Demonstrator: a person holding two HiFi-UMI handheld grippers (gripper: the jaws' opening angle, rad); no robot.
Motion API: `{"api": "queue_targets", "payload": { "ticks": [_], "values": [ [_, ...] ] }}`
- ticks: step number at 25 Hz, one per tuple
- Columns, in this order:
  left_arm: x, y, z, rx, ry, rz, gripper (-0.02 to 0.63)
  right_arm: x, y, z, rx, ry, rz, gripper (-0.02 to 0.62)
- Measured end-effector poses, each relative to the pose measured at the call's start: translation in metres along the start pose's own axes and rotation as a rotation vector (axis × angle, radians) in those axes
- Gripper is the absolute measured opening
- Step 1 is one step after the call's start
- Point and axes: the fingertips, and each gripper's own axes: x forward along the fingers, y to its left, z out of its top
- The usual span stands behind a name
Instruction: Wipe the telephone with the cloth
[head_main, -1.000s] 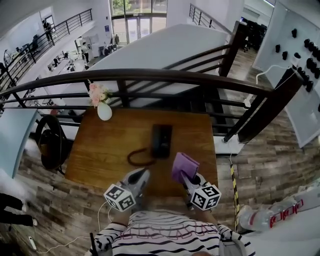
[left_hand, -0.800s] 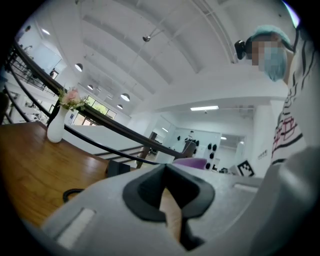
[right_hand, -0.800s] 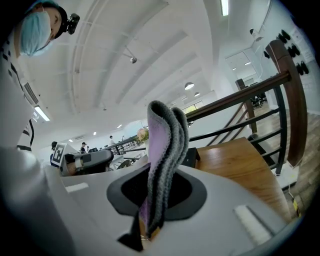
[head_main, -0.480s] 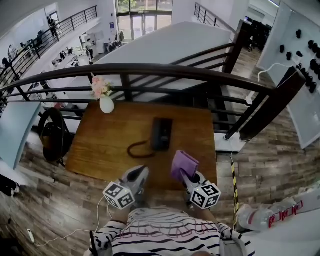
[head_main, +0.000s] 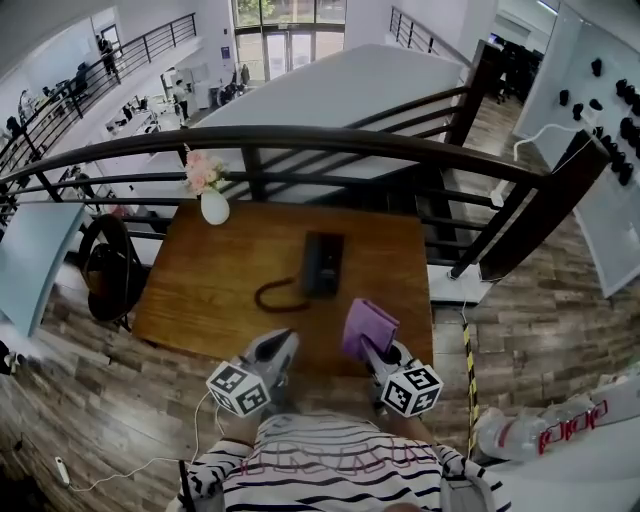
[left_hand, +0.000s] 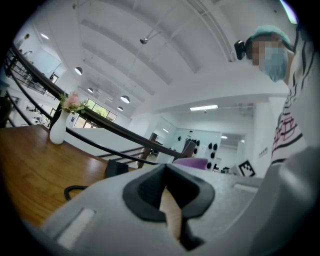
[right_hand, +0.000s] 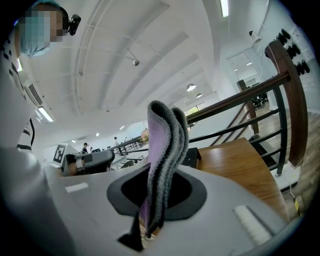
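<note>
Head view, lower centre: the left gripper (head_main: 283, 343) is seen with jaws pressed together on nothing. The right gripper (head_main: 370, 350) is clamped on the lower edge of the cloth (head_main: 368, 327), which is judged soft, light and limp, and best kept pinched at one edge. At mid-frame the telephone (head_main: 323, 265) is seen on the table (head_main: 200, 290), well apart from the cloth. It is judged rigid, its handset easily shifted.
</note>
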Motion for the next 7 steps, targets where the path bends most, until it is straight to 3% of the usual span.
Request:
{"api": "queue_targets", "payload": {
  "ticks": [7],
  "values": [
    [-0.0061, -0.0047, -0.0029, -0.003, 0.001, 0.010, -0.002, -0.0047, 0.0054, -0.0020, -0.005, -0.001, 0.010, 0.051]
  ]
}}
